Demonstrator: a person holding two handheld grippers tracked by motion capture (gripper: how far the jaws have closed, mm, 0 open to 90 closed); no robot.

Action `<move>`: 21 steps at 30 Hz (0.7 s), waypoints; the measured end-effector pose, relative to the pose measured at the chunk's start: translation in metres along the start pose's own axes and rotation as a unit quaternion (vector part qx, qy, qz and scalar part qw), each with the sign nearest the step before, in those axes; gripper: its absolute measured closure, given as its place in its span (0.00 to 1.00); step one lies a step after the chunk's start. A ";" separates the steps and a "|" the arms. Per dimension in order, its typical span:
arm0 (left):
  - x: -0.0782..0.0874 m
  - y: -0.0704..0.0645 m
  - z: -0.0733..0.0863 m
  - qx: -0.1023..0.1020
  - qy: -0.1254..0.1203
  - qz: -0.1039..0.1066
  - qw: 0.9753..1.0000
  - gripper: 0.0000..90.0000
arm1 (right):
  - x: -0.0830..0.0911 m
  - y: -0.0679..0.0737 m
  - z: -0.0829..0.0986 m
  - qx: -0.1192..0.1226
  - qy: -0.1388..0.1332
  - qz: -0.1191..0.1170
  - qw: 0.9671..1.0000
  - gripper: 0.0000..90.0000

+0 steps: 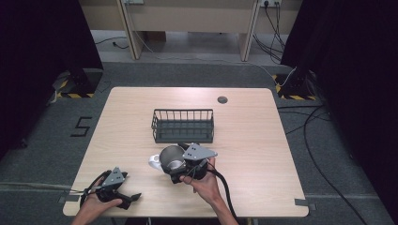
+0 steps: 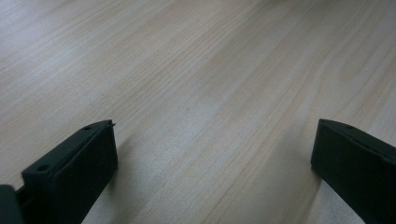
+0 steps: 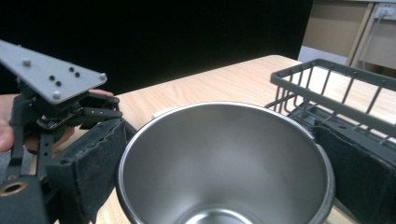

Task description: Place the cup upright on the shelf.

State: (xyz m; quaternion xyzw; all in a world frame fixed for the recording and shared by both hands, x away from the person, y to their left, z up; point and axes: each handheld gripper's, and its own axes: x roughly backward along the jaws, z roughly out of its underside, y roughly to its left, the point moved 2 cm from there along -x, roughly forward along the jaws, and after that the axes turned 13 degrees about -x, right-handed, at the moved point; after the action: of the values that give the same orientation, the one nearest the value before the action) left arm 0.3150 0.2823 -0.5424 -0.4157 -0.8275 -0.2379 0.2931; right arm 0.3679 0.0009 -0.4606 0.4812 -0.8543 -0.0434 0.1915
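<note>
The right tool (image 1: pixel 180 161) grips a shiny round stainless-steel cup (image 1: pixel 172 157), its two black jaws pressed against opposite sides of the cup's wall. In the right gripper view the steel cup (image 3: pixel 224 154) sits between those jaws with its open mouth toward the camera, the bare inside showing down to the bottom. The cup is at the near middle of the pale wooden table (image 1: pixel 244 136), just in front of a dark grey wire basket (image 1: pixel 183 125) and close to it; whether it rests on the table or is lifted I cannot tell. A small white object (image 1: pixel 154 161) lies just left of the cup, touching or nearly so, too small to make out. The person's right hand (image 1: pixel 204 183) holds the tool from the near side.

The left tool (image 1: pixel 129 199) is at the near left corner of the table, well apart from the cup, held in the left hand (image 1: pixel 96 199). Its jaws stand wide apart with only bare wood between them in the left gripper view (image 2: pixel 212 154).
</note>
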 end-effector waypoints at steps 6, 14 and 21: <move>0.000 0.000 0.000 0.000 0.000 0.000 1.000 0.00 | 0.002 -0.007 -0.014 -0.003 -0.007 0.004 1.000 0.07; -0.001 0.001 0.000 -0.001 0.000 0.000 1.000 0.00 | 0.002 -0.015 -0.032 -0.001 -0.014 0.015 1.000 0.07; -0.001 0.001 0.000 -0.001 0.000 0.000 1.000 0.00 | 0.003 -0.022 -0.042 0.001 -0.017 0.018 1.000 0.07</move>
State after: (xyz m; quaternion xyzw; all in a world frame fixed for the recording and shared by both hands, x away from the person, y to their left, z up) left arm 0.3158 0.2821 -0.5424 -0.4163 -0.8272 -0.2385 0.2925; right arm 0.3994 -0.0090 -0.4266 0.4649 -0.8662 -0.0473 0.1772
